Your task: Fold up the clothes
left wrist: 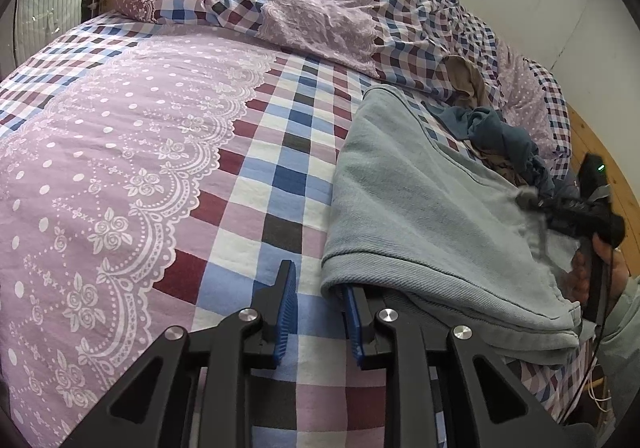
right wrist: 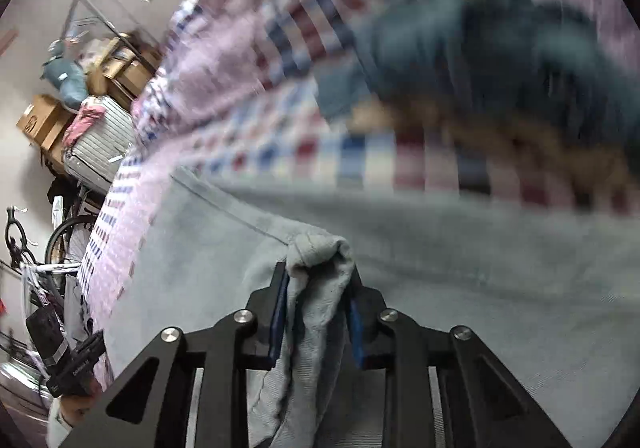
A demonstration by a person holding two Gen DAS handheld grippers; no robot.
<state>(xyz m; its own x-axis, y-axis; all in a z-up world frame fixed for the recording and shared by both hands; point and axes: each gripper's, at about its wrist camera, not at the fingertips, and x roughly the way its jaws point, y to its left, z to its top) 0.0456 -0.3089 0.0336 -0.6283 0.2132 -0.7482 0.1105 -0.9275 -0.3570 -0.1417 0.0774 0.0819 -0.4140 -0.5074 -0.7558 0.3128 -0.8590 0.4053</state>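
left gripper (left wrist: 318, 300) fingers apart, hem beside | right gripper (right wrist: 318, 288) clamped on sweatshirt (right wrist: 316, 312) fold

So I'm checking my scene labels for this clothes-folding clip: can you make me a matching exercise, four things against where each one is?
Things:
1. light blue garment
2. dark blue clothes
3. suitcase
4. bicycle

Places:
A. standing on the floor beside the bed
B. crumpled in a pile at the bed's far side
C. pinched in the right tool
D. under a pink cloth, by the boxes

Pairs: 1-C, 2-B, 3-D, 4-A
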